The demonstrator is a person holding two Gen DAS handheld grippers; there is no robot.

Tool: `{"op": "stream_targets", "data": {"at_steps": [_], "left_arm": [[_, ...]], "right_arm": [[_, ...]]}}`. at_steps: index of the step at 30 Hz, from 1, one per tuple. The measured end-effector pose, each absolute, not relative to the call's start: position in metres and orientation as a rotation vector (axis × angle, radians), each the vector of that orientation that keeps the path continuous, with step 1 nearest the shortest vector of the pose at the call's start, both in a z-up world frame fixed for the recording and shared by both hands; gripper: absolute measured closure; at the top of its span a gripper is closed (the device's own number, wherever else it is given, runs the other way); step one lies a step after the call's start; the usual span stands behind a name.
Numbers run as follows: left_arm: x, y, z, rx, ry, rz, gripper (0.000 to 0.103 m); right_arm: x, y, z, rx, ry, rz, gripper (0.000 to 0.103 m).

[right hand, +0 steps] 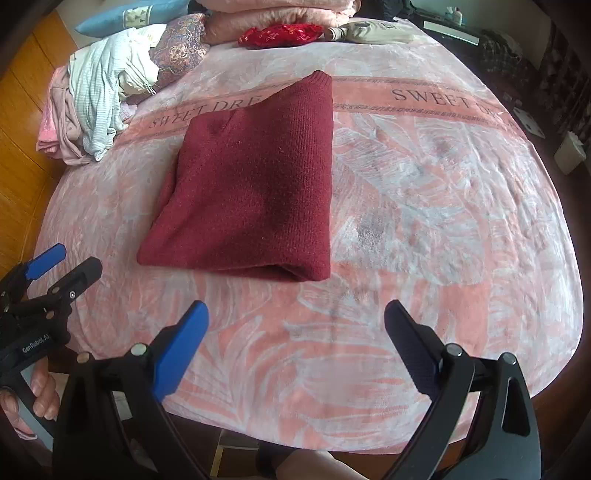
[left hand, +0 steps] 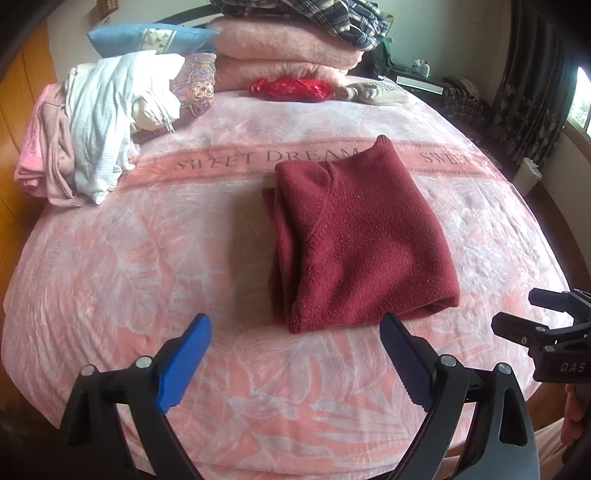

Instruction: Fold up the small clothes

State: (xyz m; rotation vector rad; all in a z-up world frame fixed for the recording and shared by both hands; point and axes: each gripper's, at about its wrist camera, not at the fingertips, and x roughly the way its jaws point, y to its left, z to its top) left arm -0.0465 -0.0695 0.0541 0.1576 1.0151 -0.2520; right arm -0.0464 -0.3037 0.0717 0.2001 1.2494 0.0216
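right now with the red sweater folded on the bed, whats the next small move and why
Probably reach the left hand-held gripper toward the heap of unfolded clothes at the bed's far left. The maroon sweater already lies as a compact folded rectangle, and both it and the right hand-held gripper are open and empty.

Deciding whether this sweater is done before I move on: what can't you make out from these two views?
- Sweater: sleeves and inner layers are tucked under the top layer in both views, so how neat the fold is stays unknown.
- Clothes pile: garments overlap; count and types are unclear.
- Plaid cloth: cut off by the left view's top edge.
- Right gripper and left gripper: open, touching nothing.
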Motion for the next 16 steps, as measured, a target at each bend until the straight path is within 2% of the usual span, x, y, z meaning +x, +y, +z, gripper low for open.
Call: {"op": "stream_targets", "data": {"at_steps": [16], "left_arm": [[-0.040, -0.072, 0.039, 0.161, 1.085, -0.233, 0.006]], "right_arm": [[-0.046, -0.308, 0.065, 0.191, 1.264, 0.009, 0.007]]}}
